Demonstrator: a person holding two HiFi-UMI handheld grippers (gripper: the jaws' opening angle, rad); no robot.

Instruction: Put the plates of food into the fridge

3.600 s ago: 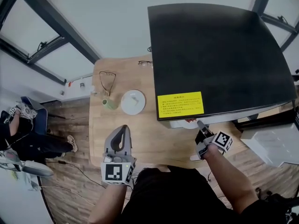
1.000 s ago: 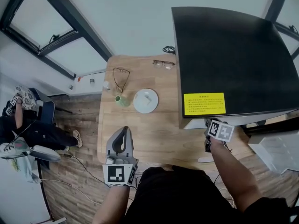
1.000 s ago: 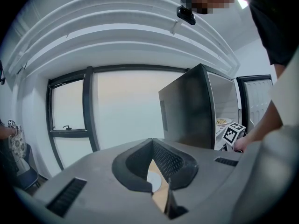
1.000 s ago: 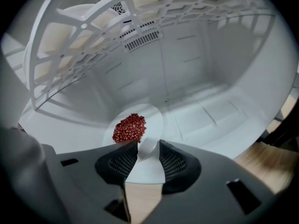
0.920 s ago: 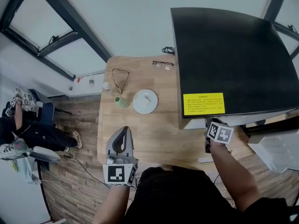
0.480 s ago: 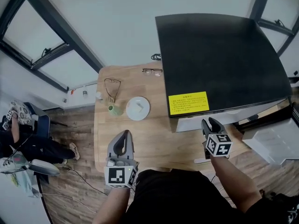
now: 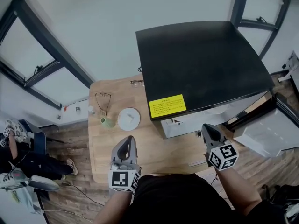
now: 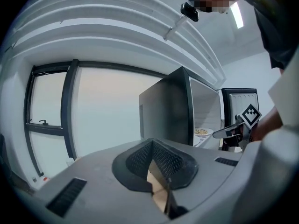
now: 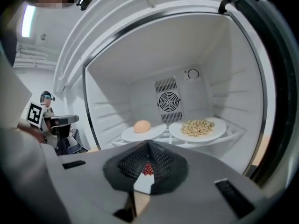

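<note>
On the fridge shelf [image 9: 236,133], two plates [image 9: 155,131] [image 9: 218,125] flat, side by side; left tongs [image 8: 152,141] closed, right tongs [image 9: 148,144] newly closed, both empty.

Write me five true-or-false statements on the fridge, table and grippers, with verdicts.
1. A plate of round tan food and a plate of pale grains sit side by side inside the fridge. True.
2. The fridge is closed. False: it stands open.
3. A white plate lies on the wooden table. True.
4. The right gripper grips a plate. False: its jaws have just closed with nothing between them.
5. The yellow label is stuck to the table. False: it is on the fridge's black top.
</note>
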